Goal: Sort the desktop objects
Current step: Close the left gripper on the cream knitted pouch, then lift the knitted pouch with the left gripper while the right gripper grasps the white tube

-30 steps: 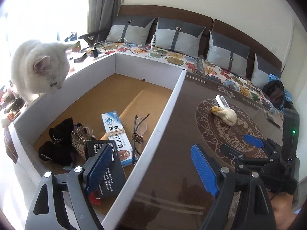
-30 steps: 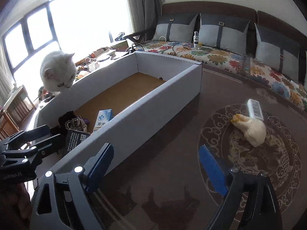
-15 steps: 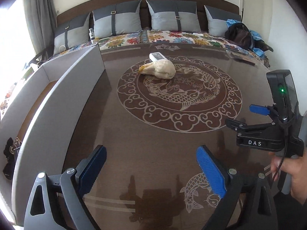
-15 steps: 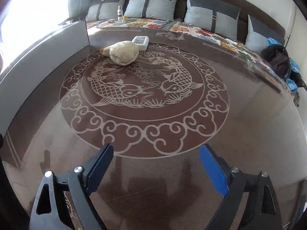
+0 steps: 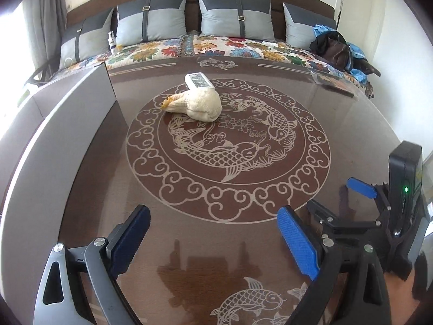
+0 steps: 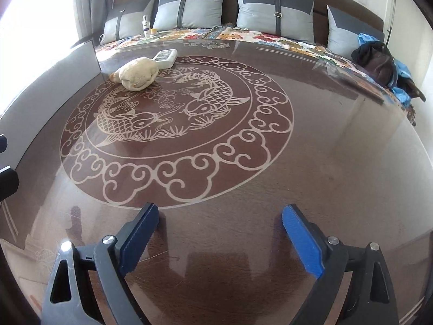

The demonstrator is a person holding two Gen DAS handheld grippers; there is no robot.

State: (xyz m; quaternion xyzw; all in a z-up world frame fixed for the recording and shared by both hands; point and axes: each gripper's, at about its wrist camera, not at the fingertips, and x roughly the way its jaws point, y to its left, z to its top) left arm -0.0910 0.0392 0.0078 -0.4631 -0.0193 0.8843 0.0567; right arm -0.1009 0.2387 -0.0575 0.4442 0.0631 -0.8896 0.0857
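A cream rolled cloth (image 5: 197, 105) lies on the far left part of the brown patterned table (image 5: 351, 135), with a white remote (image 5: 199, 81) touching its far side. Both also show in the right wrist view, cloth (image 6: 138, 74) and remote (image 6: 165, 57). My left gripper (image 5: 213, 216) hovers over the near table, well short of them, jaws opening wide with nothing between. My right gripper (image 6: 220, 211) is also low over the near table, jaws opening and empty. In the left wrist view it hangs at the right (image 5: 338, 197).
The grey wall of a large box (image 5: 54, 135) runs along the table's left side; its inside is hidden. Beyond the table stands a sofa with grey cushions, a small bottle (image 5: 112, 42) and a dark bag (image 5: 333, 48).
Both views swung right, from the open box to the table, and dropped lower. The cat and the box's contents have left view. The left jaws stand wider than a second ago.
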